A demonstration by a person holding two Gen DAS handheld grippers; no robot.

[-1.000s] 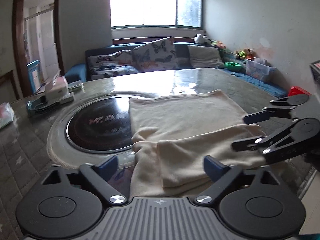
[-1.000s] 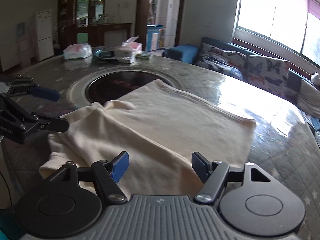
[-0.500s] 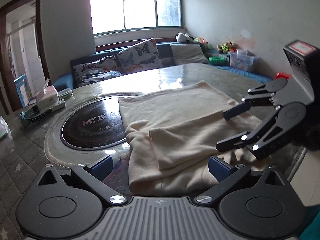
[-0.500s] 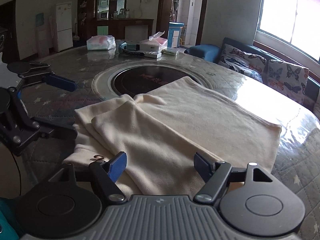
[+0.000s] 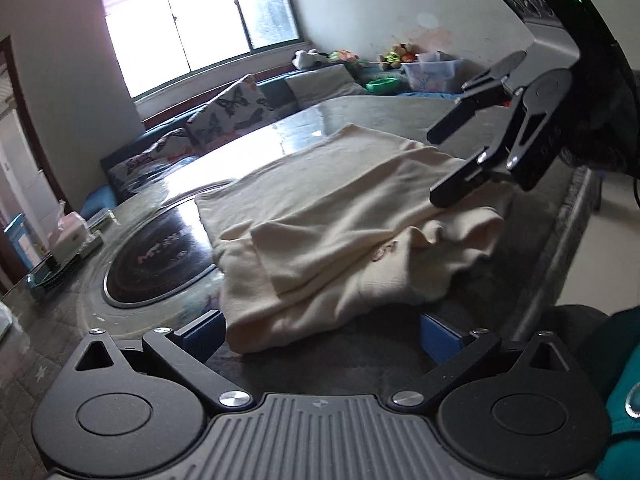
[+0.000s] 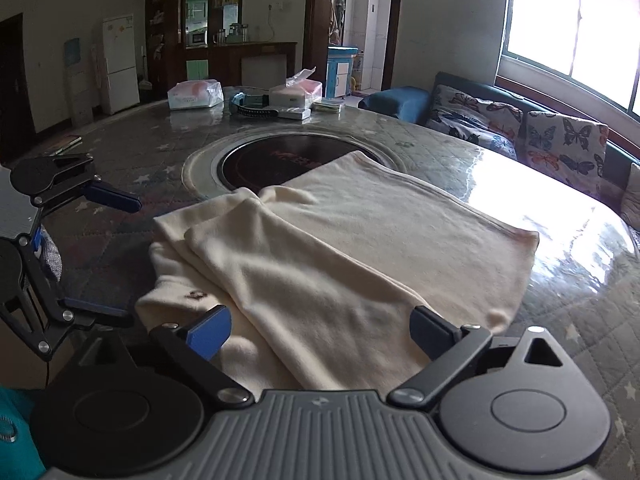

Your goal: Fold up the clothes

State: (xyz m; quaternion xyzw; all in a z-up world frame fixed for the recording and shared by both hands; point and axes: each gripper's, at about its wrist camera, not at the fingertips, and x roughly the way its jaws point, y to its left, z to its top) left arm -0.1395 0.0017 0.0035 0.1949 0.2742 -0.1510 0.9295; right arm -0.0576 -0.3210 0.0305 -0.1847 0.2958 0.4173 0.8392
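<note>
The cream garment (image 6: 360, 240) lies on the tabletop (image 6: 580, 320), one sleeve already laid back across its body, and both pairs of tongs hang over its near end. The right tongs (image 6: 320, 334) are widening at this moment, with the folded edge of the cloth lying between and below the blue pads (image 6: 208, 332) but not pinched by them; nothing is held. The left tongs (image 5: 320, 334) stand spread wide too, empty, their tips just short of the bunched shoulder and collar end (image 5: 360, 288) that humps up loosely near the tabletop's edge. Farther out, the garment's body runs flat toward the dark round inset (image 6: 280, 160) in the middle of the tabletop, its far corner overlapping that inset's rim. Beyond that sit a tissue box (image 6: 296, 92) and a wrapped packet (image 6: 196, 94), well apart from the work. The risk from here, I judge, is in the lumpy near end: a grab there could catch only the top layer, or several layers unevenly, so the next fold would drag the laid sleeve askew. The glossy tabletop may also let the whole garment slide instead of creasing, and the bunched end near the edge could slip off.
</note>
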